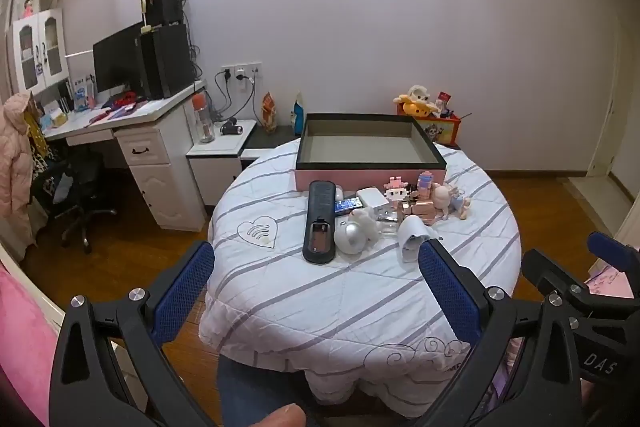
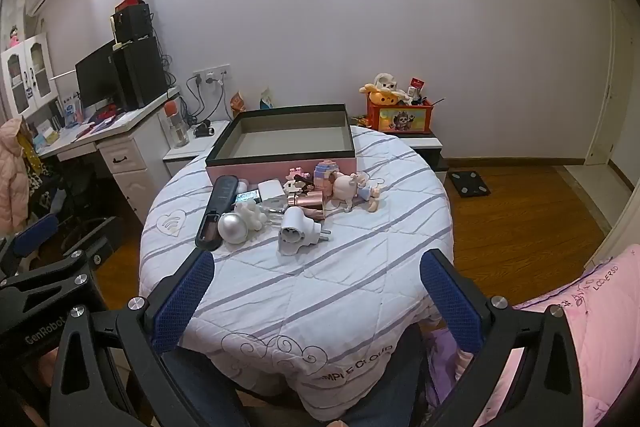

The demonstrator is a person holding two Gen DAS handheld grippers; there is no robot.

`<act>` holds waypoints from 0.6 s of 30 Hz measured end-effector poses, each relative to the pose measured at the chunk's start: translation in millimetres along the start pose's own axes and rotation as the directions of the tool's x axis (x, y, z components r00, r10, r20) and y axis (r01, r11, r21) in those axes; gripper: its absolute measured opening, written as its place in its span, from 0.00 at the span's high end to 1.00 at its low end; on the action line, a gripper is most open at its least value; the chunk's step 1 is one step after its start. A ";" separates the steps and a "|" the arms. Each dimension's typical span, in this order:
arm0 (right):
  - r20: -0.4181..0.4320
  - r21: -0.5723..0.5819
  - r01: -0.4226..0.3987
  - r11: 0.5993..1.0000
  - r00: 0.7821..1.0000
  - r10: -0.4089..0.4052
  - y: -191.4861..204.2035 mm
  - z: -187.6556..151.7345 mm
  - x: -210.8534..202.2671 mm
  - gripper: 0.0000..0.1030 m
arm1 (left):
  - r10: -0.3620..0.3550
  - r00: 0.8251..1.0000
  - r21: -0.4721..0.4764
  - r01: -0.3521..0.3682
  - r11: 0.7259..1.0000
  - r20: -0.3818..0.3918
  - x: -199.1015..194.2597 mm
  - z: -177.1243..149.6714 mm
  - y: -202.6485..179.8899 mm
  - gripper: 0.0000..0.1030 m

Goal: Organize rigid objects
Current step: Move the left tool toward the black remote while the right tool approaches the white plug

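Quilt-covered table (image 2: 304, 291); wooden floor (image 2: 520, 219)

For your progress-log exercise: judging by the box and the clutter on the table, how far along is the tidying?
Done: nothing yet; the pink box sits open and looks empty.
In hand: nothing. The left tongs and right tongs are both open, held short of the pile.
Left: everything, including the black remote, silver ball, white plug adapter, block figures and doll, all lying on the quilted cover in front of the box.
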State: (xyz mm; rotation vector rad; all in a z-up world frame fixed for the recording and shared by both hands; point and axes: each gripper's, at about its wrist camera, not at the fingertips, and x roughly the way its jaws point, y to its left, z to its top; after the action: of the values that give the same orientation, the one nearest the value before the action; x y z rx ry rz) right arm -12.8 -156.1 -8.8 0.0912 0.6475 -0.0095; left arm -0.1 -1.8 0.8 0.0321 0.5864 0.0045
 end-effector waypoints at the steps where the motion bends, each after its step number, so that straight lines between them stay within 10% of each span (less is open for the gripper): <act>1: 0.000 0.000 0.000 1.000 1.000 0.000 -0.1 -0.1 0.2 0.00 | 0.004 1.000 0.000 -0.004 1.000 0.005 -0.8 -0.3 -1.0 0.00; 18: -0.002 -0.008 0.006 1.000 1.000 -0.006 1.4 -0.8 0.7 0.00 | 0.026 1.000 -0.006 -0.026 1.000 0.016 1.6 -4.4 0.0 0.00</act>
State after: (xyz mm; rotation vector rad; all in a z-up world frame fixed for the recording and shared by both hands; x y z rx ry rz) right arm -12.6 -154.6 -9.7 0.0821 0.6498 -0.0125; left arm -1.2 -1.6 -3.7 0.0343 0.5693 0.0315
